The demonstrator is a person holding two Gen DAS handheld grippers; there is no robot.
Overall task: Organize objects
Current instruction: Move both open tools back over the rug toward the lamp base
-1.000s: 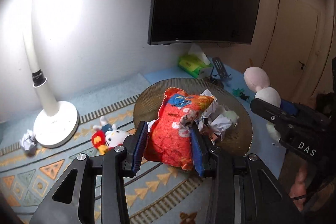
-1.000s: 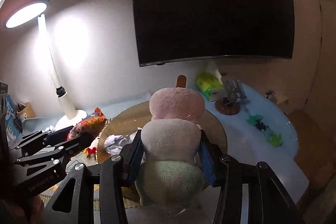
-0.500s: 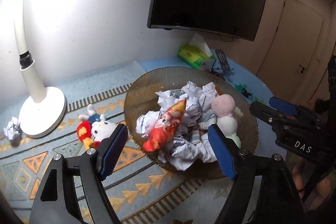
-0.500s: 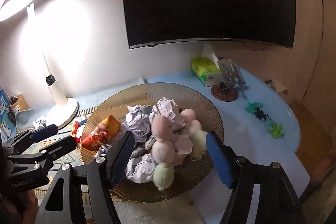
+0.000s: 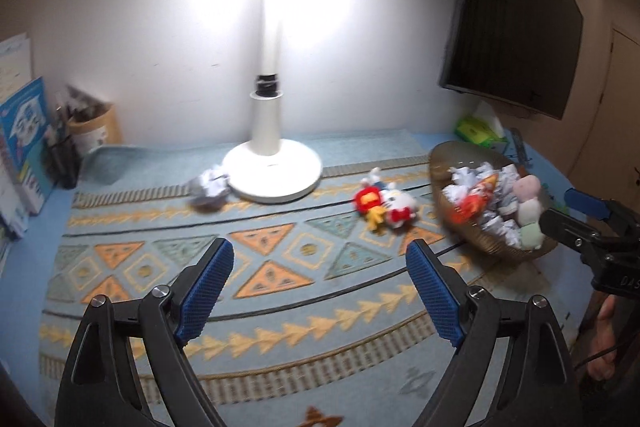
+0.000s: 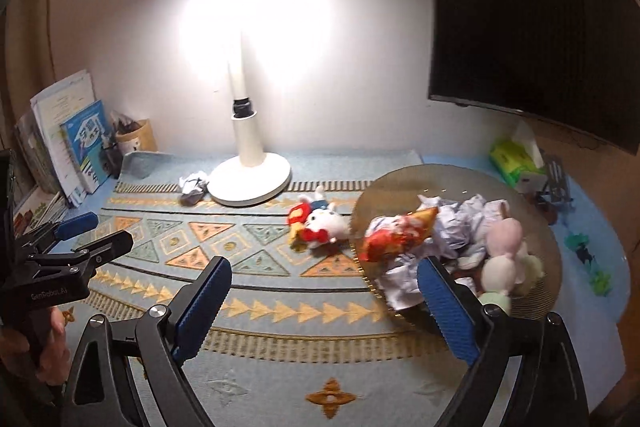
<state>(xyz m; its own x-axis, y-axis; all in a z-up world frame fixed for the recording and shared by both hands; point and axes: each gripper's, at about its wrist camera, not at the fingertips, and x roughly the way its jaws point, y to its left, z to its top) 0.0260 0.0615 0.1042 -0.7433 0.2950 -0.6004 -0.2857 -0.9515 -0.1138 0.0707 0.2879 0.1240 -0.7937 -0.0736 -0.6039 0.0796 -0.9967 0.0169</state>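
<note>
while both grippers hang empty over the rug, the task sits between two picks.

step in hand: judged as the reach for the next loose thing; no pick has begun.

left gripper [image 5: 320,281]: jaws opening wide, nothing between the blue pads, only patterned rug [image 5: 264,267] showing through the gap.

right gripper [image 6: 324,301]: jaws also opening, empty; its right pad overlaps the near rim of the bowl in its own view, though contact cannot be told.

bowl [image 6: 400,183]: at the right end of the rug, heaped with crumpled paper, a red snack bag [image 6: 396,233] and a pale plush toy [image 6: 504,255].

left to gather: two small plush toys [image 6: 318,225] lying together on the rug just beside the bowl's left rim, and a paper ball [image 6: 193,185] touching or nearly touching the lamp base [image 6: 250,179].

next move, left: the paper ball seems the natural target; it calls for a reach toward the lamp, the pads straddling the ball without nudging the base.

next move, right: the plush pair lies ahead; it calls for lowering over one toy and closing on its soft body, then a short carry to the bowl.

caution: the bowl is already piled high, so anything added may roll off unless set down gently.
</note>
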